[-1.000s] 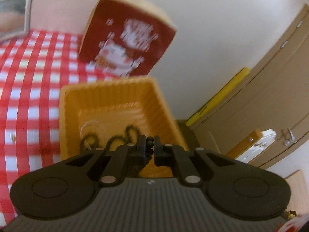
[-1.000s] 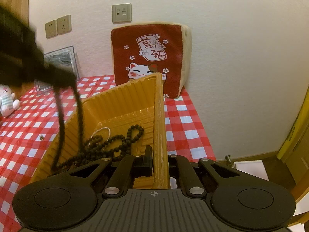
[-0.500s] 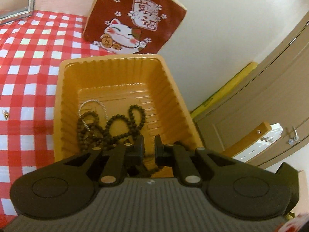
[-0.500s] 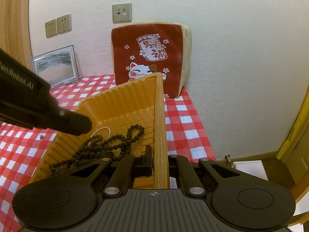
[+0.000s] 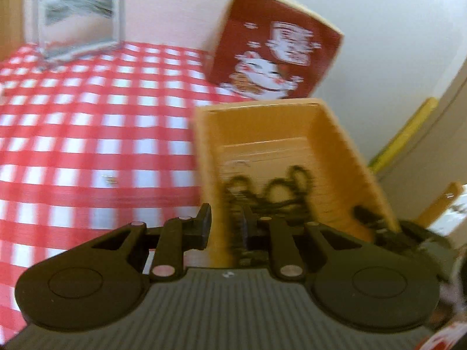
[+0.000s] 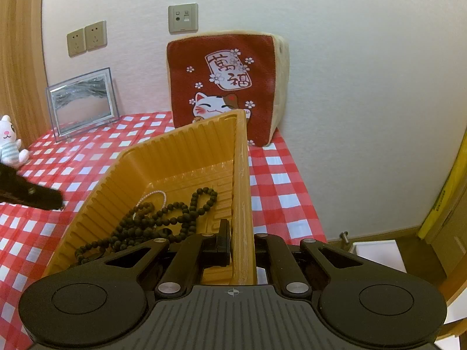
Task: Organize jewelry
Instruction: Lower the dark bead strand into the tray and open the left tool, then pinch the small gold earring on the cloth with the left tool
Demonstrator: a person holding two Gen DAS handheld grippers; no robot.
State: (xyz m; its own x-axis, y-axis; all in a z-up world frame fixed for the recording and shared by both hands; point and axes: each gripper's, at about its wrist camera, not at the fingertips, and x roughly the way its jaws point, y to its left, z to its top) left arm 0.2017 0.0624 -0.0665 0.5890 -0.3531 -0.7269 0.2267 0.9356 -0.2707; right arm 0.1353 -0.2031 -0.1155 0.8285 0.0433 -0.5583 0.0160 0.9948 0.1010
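The right gripper (image 6: 239, 245) clamps the near wall of a ribbed orange plastic tray (image 6: 175, 151) holding dark bead strands (image 6: 163, 218), while the left gripper (image 5: 226, 227), jaws just opening and empty, straddles its left rim on the red-checked tablecloth (image 5: 87, 134).
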